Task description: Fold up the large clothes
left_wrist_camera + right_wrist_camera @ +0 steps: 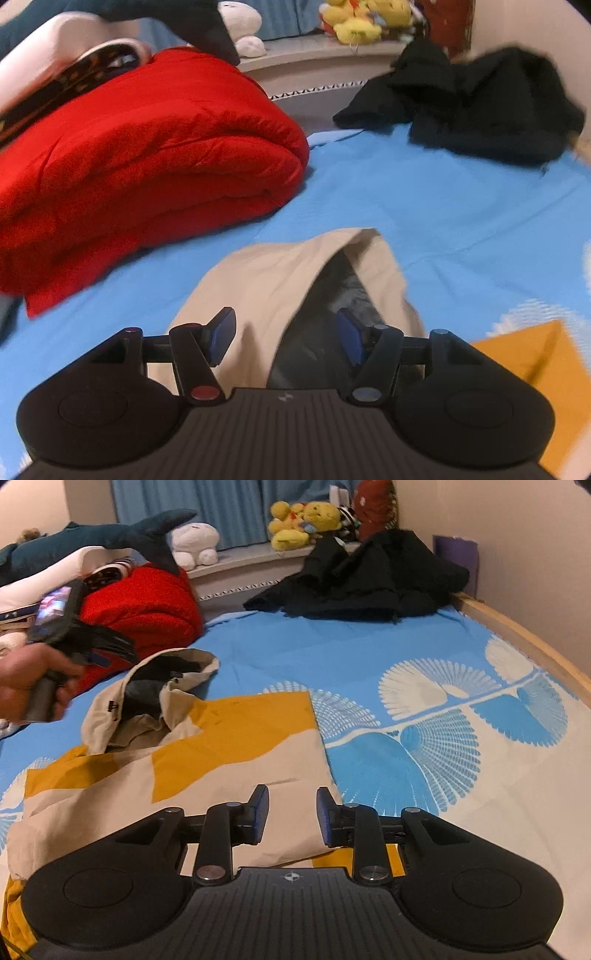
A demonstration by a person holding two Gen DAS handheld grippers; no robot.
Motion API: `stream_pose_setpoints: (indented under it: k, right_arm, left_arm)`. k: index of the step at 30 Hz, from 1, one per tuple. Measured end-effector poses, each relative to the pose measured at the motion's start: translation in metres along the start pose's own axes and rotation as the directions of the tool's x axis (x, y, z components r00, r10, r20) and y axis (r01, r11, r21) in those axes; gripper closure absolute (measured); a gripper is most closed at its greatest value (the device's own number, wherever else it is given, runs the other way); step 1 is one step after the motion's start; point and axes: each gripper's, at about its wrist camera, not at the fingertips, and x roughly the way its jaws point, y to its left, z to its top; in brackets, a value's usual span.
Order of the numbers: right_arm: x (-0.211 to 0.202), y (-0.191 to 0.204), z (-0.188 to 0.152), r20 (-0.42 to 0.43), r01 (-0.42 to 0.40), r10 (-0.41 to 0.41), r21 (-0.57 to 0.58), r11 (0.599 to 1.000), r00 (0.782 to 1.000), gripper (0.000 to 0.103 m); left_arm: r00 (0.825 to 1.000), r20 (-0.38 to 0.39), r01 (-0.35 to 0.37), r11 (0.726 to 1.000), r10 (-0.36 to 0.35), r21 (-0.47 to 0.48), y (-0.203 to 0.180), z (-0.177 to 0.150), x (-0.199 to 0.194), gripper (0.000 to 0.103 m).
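A beige and mustard-yellow hooded jacket (221, 746) lies folded on the blue bed sheet (369, 653). Its hood (110, 701) sticks out at the far left, gaping, with a dark lining showing. In the left wrist view the hood (266, 269) lies just ahead of my left gripper (286, 336), whose jaws stand wide open around its near part without pressing it. From the right wrist view the left gripper (110, 651) is a blur above the hood, held by a hand (29, 686). My right gripper (291, 816) hovers over the jacket's near right corner, jaws partly apart, nothing pinched.
A folded red quilt (147, 147) lies left of the hood. A heap of black clothes (369, 576) sits at the far end of the bed. Plush toys (306, 520) and a shark plush (110, 531) line the window ledge. A wooden bed rail (524, 638) runs along the right.
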Motion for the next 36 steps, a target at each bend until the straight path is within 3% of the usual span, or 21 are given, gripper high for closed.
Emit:
stream_pose_setpoints:
  k: [1, 2, 3, 4, 5, 7, 9, 11, 13, 16, 18, 19, 21, 22, 25, 28, 30, 33, 36]
  right_arm:
    - [0.001, -0.001, 0.0, -0.004, -0.003, 0.003, 0.005, 1.0, 1.0, 0.074]
    - [0.002, -0.002, 0.0, -0.006, -0.004, 0.004, 0.005, 1.0, 1.0, 0.074]
    - [0.004, -0.001, -0.001, -0.011, -0.002, 0.002, 0.004, 1.0, 1.0, 0.074]
    - [0.005, -0.002, -0.001, -0.016, 0.0, 0.0, 0.005, 1.0, 1.0, 0.074]
    - [0.007, -0.002, -0.001, -0.025, -0.002, 0.002, 0.006, 1.0, 1.0, 0.074]
    - [0.009, -0.002, 0.0, -0.038, 0.0, 0.001, 0.017, 1.0, 0.999, 0.074]
    - [0.007, -0.003, 0.005, -0.032, -0.011, 0.012, 0.033, 0.999, 0.999, 0.074]
    - [0.001, -0.003, 0.009, -0.002, -0.012, 0.012, 0.047, 0.999, 1.0, 0.074]
    - [-0.004, -0.004, 0.013, 0.016, -0.022, 0.021, 0.062, 0.998, 1.0, 0.074]
    - [-0.014, -0.01, 0.017, 0.037, -0.057, 0.053, 0.106, 0.993, 0.998, 0.074]
    - [-0.023, -0.014, 0.018, 0.07, -0.075, 0.066, 0.136, 0.988, 0.995, 0.074]
    - [-0.026, -0.016, 0.018, 0.08, -0.085, 0.074, 0.151, 0.985, 0.994, 0.074]
    - [-0.03, -0.018, 0.017, 0.09, -0.126, 0.111, 0.189, 0.974, 0.99, 0.068]
    - [-0.03, -0.018, 0.016, 0.088, -0.146, 0.131, 0.202, 0.968, 0.988, 0.065]
    - [-0.027, -0.015, 0.009, 0.062, -0.199, 0.19, 0.226, 0.954, 0.98, 0.058]
    - [-0.017, -0.009, 0.001, 0.007, -0.248, 0.255, 0.253, 0.935, 0.967, 0.058]
    - [-0.007, -0.003, -0.004, -0.033, -0.27, 0.29, 0.272, 0.924, 0.957, 0.058]
    - [0.009, 0.006, -0.011, -0.067, -0.296, 0.333, 0.313, 0.902, 0.941, 0.05]
    - [0.025, 0.018, -0.016, -0.103, -0.301, 0.359, 0.365, 0.881, 0.927, 0.049]
  left_arm:
    - [1.0, 0.0, -0.029, 0.999, 0.029, 0.012, -0.005, 0.001, 0.009, 0.039]
    - [0.999, 0.005, -0.045, 0.999, 0.045, 0.02, -0.007, 0.0, 0.016, 0.049]
    - [0.998, 0.008, -0.057, 0.997, 0.057, 0.044, -0.011, 0.0, 0.023, 0.076]
    - [0.997, -0.002, -0.072, 0.995, 0.072, 0.075, -0.012, -0.001, 0.028, 0.093]
    - [0.996, -0.009, -0.085, 0.992, 0.087, 0.097, -0.012, -0.002, 0.029, 0.101]
    - [0.996, 0.054, -0.076, 0.993, 0.071, 0.095, -0.005, -0.005, 0.009, 0.101]
    - [0.989, 0.149, -0.011, 0.994, -0.004, 0.106, 0.002, -0.011, -0.031, 0.102]
    - [0.961, 0.259, 0.054, 0.981, -0.102, 0.188, 0.005, -0.033, -0.094, 0.102]
    - [0.933, 0.307, 0.104, 0.956, -0.189, 0.274, 0.007, -0.069, -0.159, 0.102]
    - [0.909, 0.302, 0.17, 0.918, -0.287, 0.359, 0.009, -0.146, -0.249, 0.101]
    - [0.931, 0.218, 0.203, 0.911, -0.293, 0.358, 0.01, -0.205, -0.281, 0.1]
    - [0.949, 0.163, 0.209, 0.923, -0.271, 0.324, 0.013, -0.237, -0.29, 0.099]
    - [0.967, 0.044, 0.235, 0.941, -0.253, 0.242, 0.023, -0.288, -0.3, 0.093]
    - [0.977, -0.007, 0.211, 0.96, -0.214, 0.185, 0.029, -0.308, -0.303, 0.093]
    - [0.989, -0.041, 0.143, 0.989, -0.144, -0.03, 0.054, -0.333, -0.322, 0.087]
    - [0.985, 0.032, 0.171, 0.953, -0.169, -0.251, 0.074, -0.332, -0.331, 0.077]
    - [0.978, 0.075, 0.208, 0.929, -0.195, -0.306, 0.073, -0.328, -0.323, 0.064]
    - [0.962, 0.092, 0.272, 0.876, -0.256, -0.399, 0.073, -0.318, -0.294, 0.064]
    - [0.956, 0.097, 0.287, 0.813, -0.277, -0.506, 0.079, -0.304, -0.272, 0.064]
